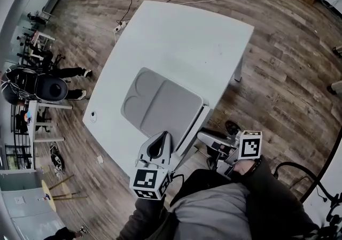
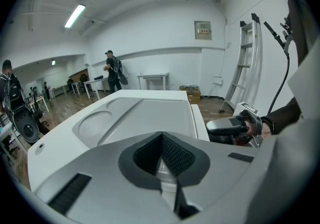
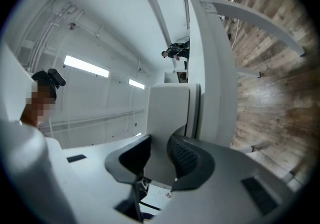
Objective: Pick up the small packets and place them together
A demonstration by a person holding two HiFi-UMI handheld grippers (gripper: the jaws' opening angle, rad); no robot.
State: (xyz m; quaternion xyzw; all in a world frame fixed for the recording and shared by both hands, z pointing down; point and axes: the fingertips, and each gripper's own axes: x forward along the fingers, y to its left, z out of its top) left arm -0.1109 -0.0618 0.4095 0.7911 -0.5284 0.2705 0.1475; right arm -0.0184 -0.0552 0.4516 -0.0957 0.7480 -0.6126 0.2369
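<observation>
No small packets can be made out in any of the views, so the way they lie from the fingers cannot be settled; what can be fixed is how both tools stand to the grey tray (image 1: 160, 106) laid on the white bench (image 1: 187, 41). In the head view the tray's long axis is seen running away from the person, up and to the left, with two round hollows (image 1: 140, 85) at its far end and a flat, bare-looking stretch nearer the person. The left gripper (image 1: 159, 140) is held at the near end of that tray, aimed along its length and tilted downward; in the left gripper view its ribbed fingers (image 2: 172, 155) are seen brought together at the tips with nothing caught between them, and the tray is spread out directly beyond them. The right gripper (image 1: 202, 136) is held off the near right edge of the bench, over the wooden floor (image 1: 278, 73), just beside the tray's near corner and rolled onto its side; in the right gripper view its fingers (image 3: 185, 160) are seen standing partly apart, nothing being pressed by them, with the tray's edge showing through the gap farther off. The left gripper is therefore judged to be the nearer to the tray, and a straight reach along the tray's length is judged to be open to it once packets are found
</observation>
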